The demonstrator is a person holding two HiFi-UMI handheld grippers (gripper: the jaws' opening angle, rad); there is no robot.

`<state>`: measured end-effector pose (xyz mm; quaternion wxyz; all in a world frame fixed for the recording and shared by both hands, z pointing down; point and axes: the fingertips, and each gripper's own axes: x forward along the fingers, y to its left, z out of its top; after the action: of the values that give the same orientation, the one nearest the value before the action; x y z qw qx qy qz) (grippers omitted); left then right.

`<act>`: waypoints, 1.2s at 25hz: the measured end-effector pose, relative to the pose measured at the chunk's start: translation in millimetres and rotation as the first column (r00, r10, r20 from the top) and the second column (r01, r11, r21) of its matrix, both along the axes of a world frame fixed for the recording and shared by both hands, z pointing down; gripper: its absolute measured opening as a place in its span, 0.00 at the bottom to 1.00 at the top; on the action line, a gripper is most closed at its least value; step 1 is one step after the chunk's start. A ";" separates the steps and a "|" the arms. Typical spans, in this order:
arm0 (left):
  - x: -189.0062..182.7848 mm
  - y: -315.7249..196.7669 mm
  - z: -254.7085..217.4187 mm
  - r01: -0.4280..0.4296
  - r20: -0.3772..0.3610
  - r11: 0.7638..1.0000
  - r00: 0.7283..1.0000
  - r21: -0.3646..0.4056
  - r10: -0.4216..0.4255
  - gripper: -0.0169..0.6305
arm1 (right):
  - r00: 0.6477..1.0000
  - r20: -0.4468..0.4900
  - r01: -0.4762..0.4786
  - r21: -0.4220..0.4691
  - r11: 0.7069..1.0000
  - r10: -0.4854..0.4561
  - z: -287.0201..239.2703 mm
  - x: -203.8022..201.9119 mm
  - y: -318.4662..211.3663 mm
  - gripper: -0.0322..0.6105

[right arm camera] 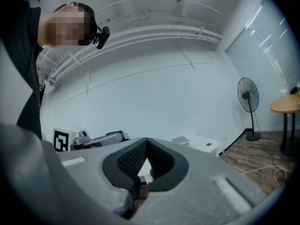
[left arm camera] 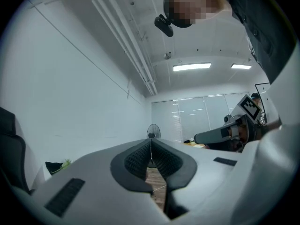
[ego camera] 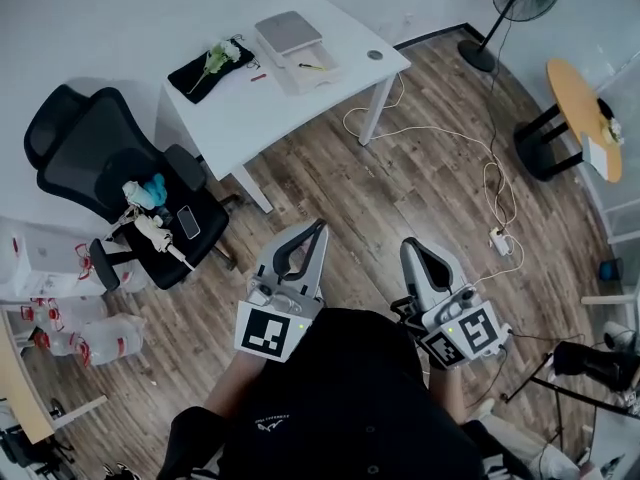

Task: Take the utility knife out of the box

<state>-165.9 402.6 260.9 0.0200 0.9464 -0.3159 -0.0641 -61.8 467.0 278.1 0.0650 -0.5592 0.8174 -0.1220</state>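
- Left tongs [ego camera: 318,230] and right tongs [ego camera: 412,248] are both showing jaws pressed together, gripping nothing, pointing out level above the wood floor [ego camera: 420,188].
- Flat grey box [ego camera: 288,31] is lying on the white desk [ego camera: 235,108], well apart from both tongs.
- Utility knife is too small or hidden to be picked out.

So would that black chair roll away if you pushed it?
Probably; the chair looks like an office kind with a wheeled base, on smooth wood floor. The phone lying loose on its seat could slide off.
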 end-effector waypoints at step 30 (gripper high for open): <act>-36.6 -137.3 31.6 0.156 0.001 0.985 0.988 -0.069 -0.156 0.04 | 0.994 -0.018 0.109 -0.015 0.994 -0.109 18.2 -13.5 -157.7 0.06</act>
<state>-202.5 265.3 292.5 0.0482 0.9173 -0.3911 -0.0564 -75.3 309.3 296.3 0.0467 -0.5153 0.8464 -0.1260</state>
